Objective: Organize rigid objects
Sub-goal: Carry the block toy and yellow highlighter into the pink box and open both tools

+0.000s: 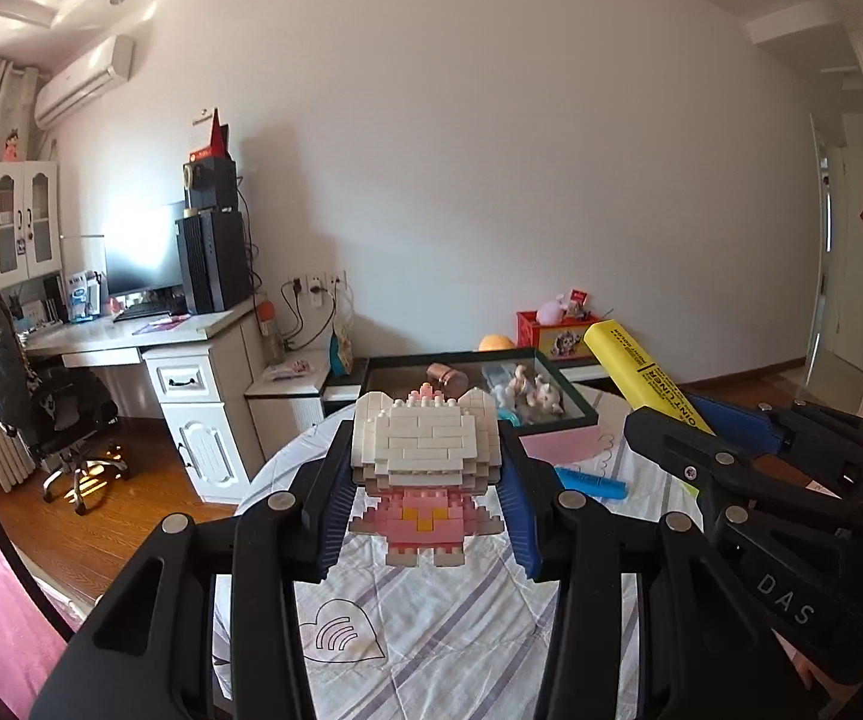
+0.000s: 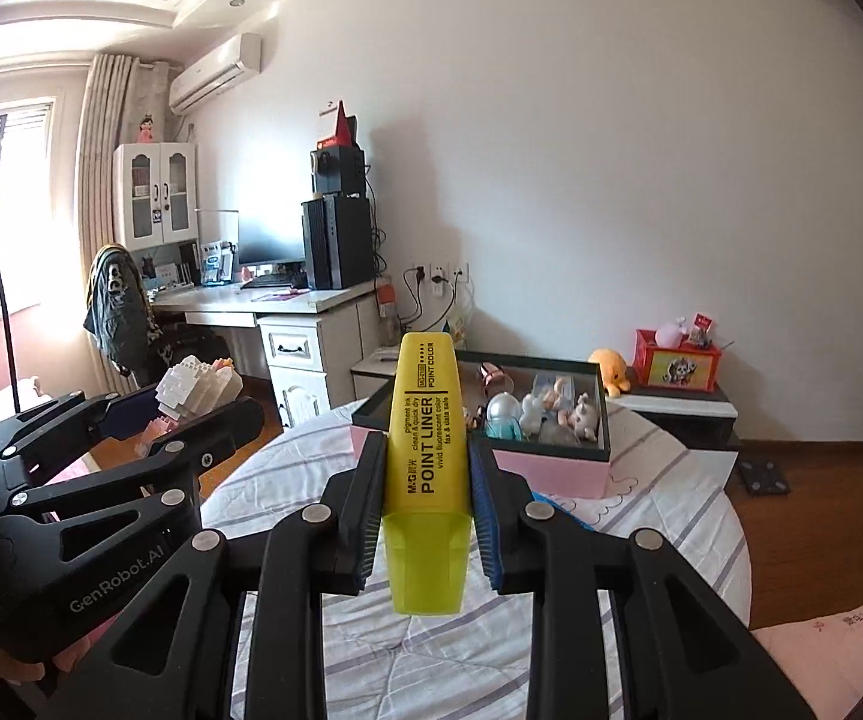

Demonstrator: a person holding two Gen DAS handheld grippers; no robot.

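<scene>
Toys and a pen were what I had in hand: the brick figure (image 1: pixel 425 468) sat low in the middle of the left wrist view, clamped between the blue pads of my left gripper (image 1: pixel 428 498), and the yellow highlighter (image 2: pixel 428 468) stood at the centre of the right wrist view, pinched by my right gripper (image 2: pixel 428 504). Both were held in the air above the striped cloth (image 2: pixel 641 540) on the round table, with the dark-rimmed box (image 2: pixel 605 438) of small figurines further back, right of centre in that frame. I judged the figure to be the greater worry: the pads bore on its wide white head while the pink body hung below, so a hard squeeze or a jolt could pop bricks apart and scatter them. The highlighter was gripped across its label with the translucent cap toward the camera; smooth plastic like that could swivel or slide out if I tipped it steeply. The two grippers looked close side by side, each showing at the edge of the other's view, so I thought a careless swing toward the box could knock one load against the other. The box already looked crowded, and dropping either piece in from a height might topple the figurines. A blue pen (image 1: pixel 590 483) lay on the cloth, right of centre in the left view.
</scene>
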